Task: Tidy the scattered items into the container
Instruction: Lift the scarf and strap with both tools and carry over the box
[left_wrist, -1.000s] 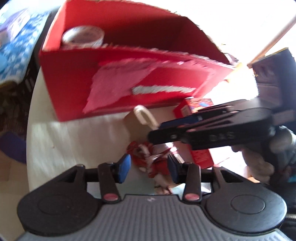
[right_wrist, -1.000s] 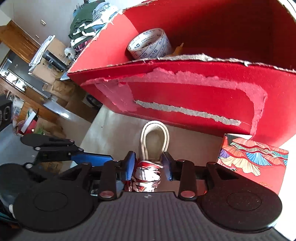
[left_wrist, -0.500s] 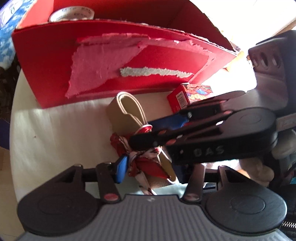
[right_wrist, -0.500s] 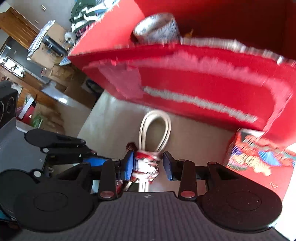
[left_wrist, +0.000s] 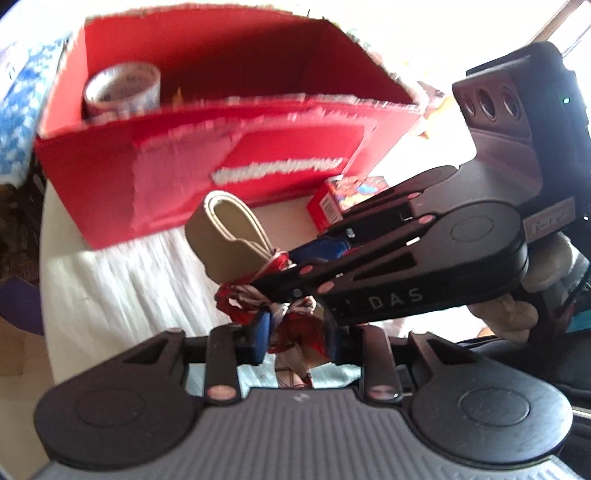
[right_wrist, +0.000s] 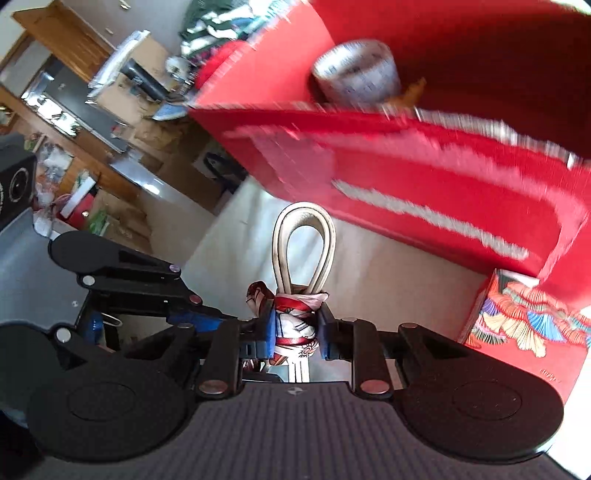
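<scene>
Both grippers' fingers clamp the scarf-wrapped strap above the pale table; red box upper frame, cluttered room upper left.

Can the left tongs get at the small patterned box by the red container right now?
Probably not. The left tongs are shut on the scarf-wrapped strap, and the right tongs, gripping the same bundle, cross directly in front of the patterned box.

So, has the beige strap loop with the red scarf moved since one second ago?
Yes. In the right wrist view the strap loop, gripped at its scarf, now ends short of the red box; earlier its top reached the wall's base.
</scene>
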